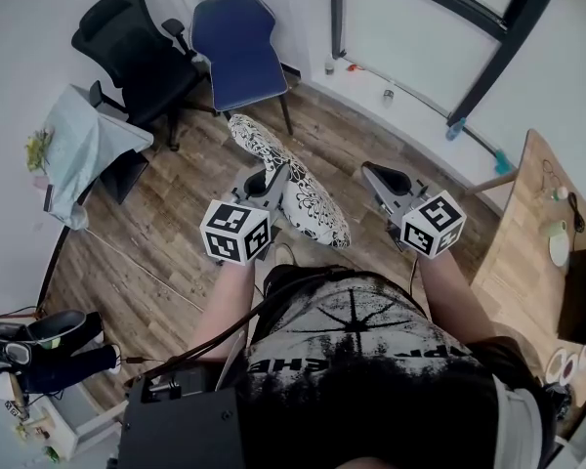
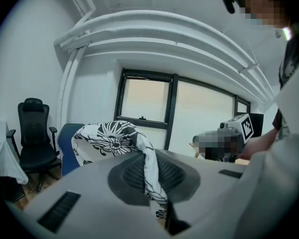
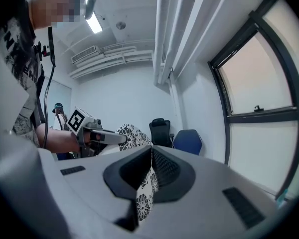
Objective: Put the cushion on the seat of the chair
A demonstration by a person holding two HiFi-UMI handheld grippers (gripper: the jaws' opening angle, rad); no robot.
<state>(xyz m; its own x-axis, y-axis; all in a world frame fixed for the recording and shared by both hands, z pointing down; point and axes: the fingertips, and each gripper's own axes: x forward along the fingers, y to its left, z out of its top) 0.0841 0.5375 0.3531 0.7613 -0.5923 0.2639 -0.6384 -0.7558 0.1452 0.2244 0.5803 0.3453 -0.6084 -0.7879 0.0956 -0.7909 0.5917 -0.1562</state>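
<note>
1. A black office chair (image 1: 127,47) stood in the far left corner of the wooden floor (image 1: 166,233). A pale cloth (image 1: 78,145) was draped over something just in front of it.
2. The blue chair (image 1: 239,47) stood right beside the black one at the floor's far edge, against the wall.
3. The left gripper (image 1: 273,177) was clamped shut on the cushion (image 1: 311,201). In the left gripper view the flowered cover ran down between its closed jaws and bulged up beyond them.
4. The cushion, white with black flowers, hung in the air over the middle of the floor. Its far end pointed toward the blue chair, and it was well apart from that chair's seat.
5. The right gripper (image 1: 373,174) was held level, to the right of the cushion. In the right gripper view its jaws were closed, with a strip of the same flowered cover pinched between them. That hold could not be made out from the head view.
6. A wooden table (image 1: 523,252) stood at the floor's right edge, near the window (image 1: 420,27).
</note>
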